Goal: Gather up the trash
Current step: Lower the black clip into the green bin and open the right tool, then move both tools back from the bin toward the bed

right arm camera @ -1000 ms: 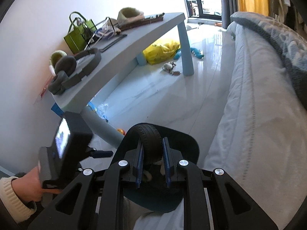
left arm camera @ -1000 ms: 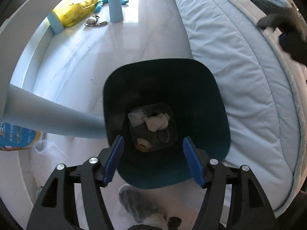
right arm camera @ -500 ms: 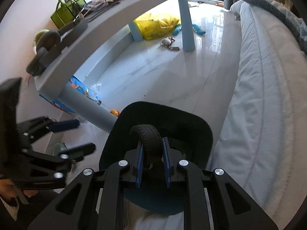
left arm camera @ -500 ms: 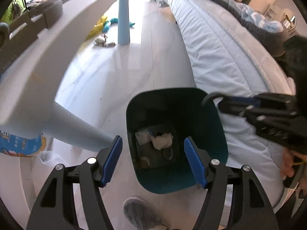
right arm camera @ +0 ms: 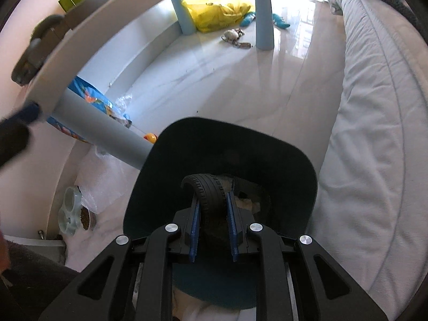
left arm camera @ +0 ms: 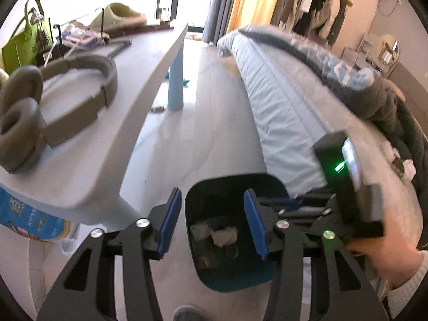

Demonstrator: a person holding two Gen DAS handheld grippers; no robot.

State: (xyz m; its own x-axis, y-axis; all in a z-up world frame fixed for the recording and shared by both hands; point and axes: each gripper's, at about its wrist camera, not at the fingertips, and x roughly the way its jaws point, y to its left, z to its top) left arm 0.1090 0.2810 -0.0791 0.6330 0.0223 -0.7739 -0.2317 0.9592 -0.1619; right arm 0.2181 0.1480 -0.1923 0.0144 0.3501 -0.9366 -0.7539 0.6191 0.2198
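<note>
Right jaws: clamped on a small black toy tyre [right arm camera: 207, 195] — the blue pads pinch its two flat sides, so the tread stands up between them and cannot roll out.
Right gripper [right arm camera: 212, 230]: it hangs right over the mouth of the dark teal bin [right arm camera: 291, 160], tyre inside the rim's outline — a good spot, I'd say, to let go and have it fall straight in.
Left jaws: spread wide, nothing between the pads.
Left gripper [left arm camera: 210, 224]: it hovers above the same bin [left arm camera: 232, 283], idle and off to the side, likely held clear so it doesn't block the drop.
Bin contents: crumpled white paper [left arm camera: 224, 236] and a few small scraps I can't name lie at the bottom — so some collecting looks done.
Bin position: on the pale floor, tucked between the bed [right arm camera: 374, 133] and the table leg [right arm camera: 101, 131], within easy reach of both.
Floor beyond: a yellow bag [right arm camera: 219, 13] and a small tangled object [right arm camera: 235, 37] sit near the far table legs, well apart from the bin — possibly later pickups.
Table top: headphones [left arm camera: 53, 101] and a green bag [left arm camera: 18, 45] rest there; they look like belongings, not rubbish.
Next call: opening the right jaws is all this needs, by my reading.
</note>
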